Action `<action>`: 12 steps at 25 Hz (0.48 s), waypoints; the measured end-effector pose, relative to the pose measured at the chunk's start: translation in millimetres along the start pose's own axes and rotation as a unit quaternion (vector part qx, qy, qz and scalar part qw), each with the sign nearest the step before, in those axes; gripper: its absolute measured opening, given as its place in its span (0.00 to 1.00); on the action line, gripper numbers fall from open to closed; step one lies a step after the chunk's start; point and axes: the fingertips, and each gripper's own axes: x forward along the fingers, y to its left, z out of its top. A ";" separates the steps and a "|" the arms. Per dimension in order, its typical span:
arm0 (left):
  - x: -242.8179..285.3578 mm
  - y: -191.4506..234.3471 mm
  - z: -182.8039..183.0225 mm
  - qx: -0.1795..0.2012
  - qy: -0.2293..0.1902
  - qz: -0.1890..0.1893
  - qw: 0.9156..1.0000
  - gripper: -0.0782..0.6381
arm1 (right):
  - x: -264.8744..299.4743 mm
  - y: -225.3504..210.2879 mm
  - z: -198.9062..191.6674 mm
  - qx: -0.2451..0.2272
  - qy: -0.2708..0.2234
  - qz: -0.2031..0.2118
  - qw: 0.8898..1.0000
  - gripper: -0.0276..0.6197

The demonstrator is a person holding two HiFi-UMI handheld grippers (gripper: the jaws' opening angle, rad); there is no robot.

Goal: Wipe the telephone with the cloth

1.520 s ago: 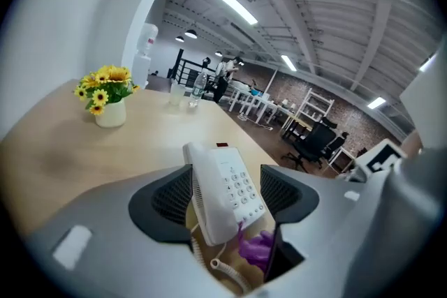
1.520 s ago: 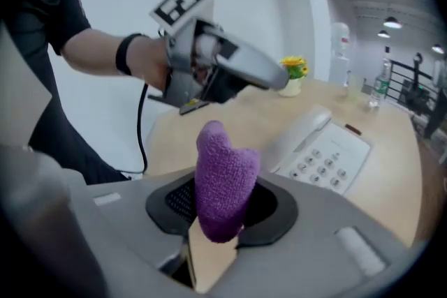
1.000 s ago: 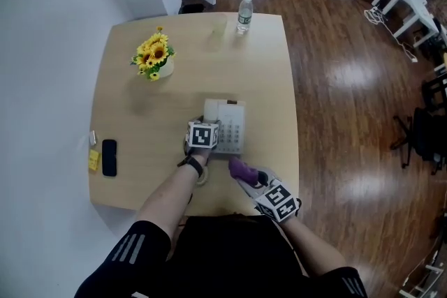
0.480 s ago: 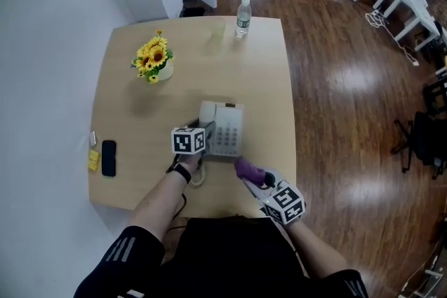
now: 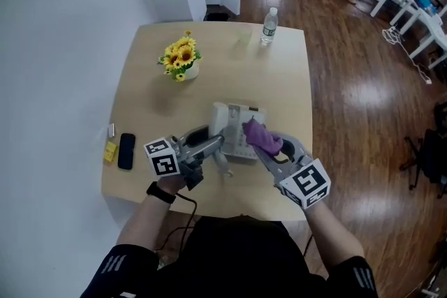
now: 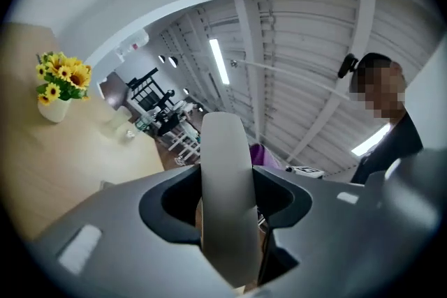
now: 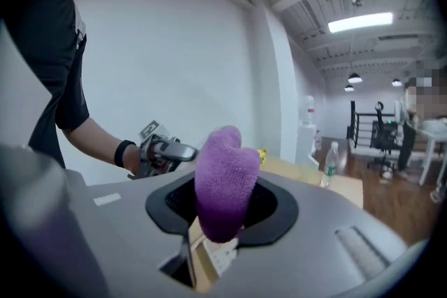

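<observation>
Head view: a light wooden counter (image 5: 143, 105) stands on a dark wood floor (image 5: 349, 80). Near its front edge sits the white desk telephone with a grey keypad (image 5: 237, 129). The left hand-held gripper (image 5: 218, 143) reaches in from the left and lies about level. Its jaws have just been closing and now clamp the pale grey telephone handset (image 5: 219, 121), which is lifted off the base and crosses the jaws. The right hand-held gripper (image 5: 262, 148) comes in from the lower right, its jaws shut on a purple fluffy cloth (image 5: 262, 136) that hangs over the right part of the telephone; whether the cloth touches it I cannot tell. Farther back stand a bunch of yellow sunflowers in a white pot (image 5: 180, 57) and, by the far edge, a clear plastic water bottle (image 5: 268, 23). Near the counter's left edge lie a black mobile phone (image 5: 126, 150) and, just beside it, a small yellow object (image 5: 110, 152).

Left gripper view: the handset fills the gap between the two grey jaws, gripped on both sides. A sliver of the purple cloth shows just behind it. The sunflowers stand at the far left on the counter.

Right gripper view: the cloth is bunched upright and pinched between the jaws. The telephone's keypad shows below the cloth through the gap. The left hand-held gripper is beyond it to the left, and the bottle stands on the counter at the right.
</observation>
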 end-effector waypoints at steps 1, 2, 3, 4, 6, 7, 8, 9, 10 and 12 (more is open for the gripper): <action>-6.2 -11.8 5.3 0.001 -0.004 -0.016 1.000 0.41 | 8.1 2.7 19.9 -0.033 -0.006 0.006 0.999 0.24; -12.2 -22.6 9.4 0.001 -0.007 -0.031 0.999 0.41 | 16.2 6.6 37.7 -0.068 -0.008 0.009 0.998 0.24; -17.8 -33.2 13.1 0.002 -0.012 -0.047 0.999 0.41 | 24.3 11.7 52.7 -0.105 -0.008 0.012 0.994 0.24; -23.3 -43.9 16.9 0.001 -0.017 -0.065 0.998 0.41 | 32.9 18.0 65.0 -0.143 -0.006 0.014 0.990 0.24; -33.6 -63.0 24.3 0.003 -0.028 -0.096 0.995 0.41 | 50.0 35.2 83.4 -0.212 -0.002 0.027 0.977 0.24; -38.1 -70.0 27.1 0.005 -0.030 -0.107 0.994 0.41 | 56.9 46.4 90.5 -0.240 -0.003 0.039 0.970 0.24; -42.5 -75.1 29.1 0.008 -0.032 -0.113 0.993 0.41 | 61.8 58.2 95.9 -0.262 -0.004 0.050 0.964 0.24; -47.1 -78.2 30.8 0.009 -0.034 -0.118 0.992 0.41 | 64.7 69.6 98.7 -0.283 -0.004 0.061 0.957 0.24; -51.8 -80.0 32.5 0.009 -0.037 -0.122 0.992 0.41 | 66.1 79.8 98.5 -0.302 -0.002 0.070 0.951 0.24; -60.9 -82.1 35.9 0.008 -0.043 -0.128 0.991 0.41 | 66.4 97.6 90.9 -0.341 0.011 0.090 0.936 0.23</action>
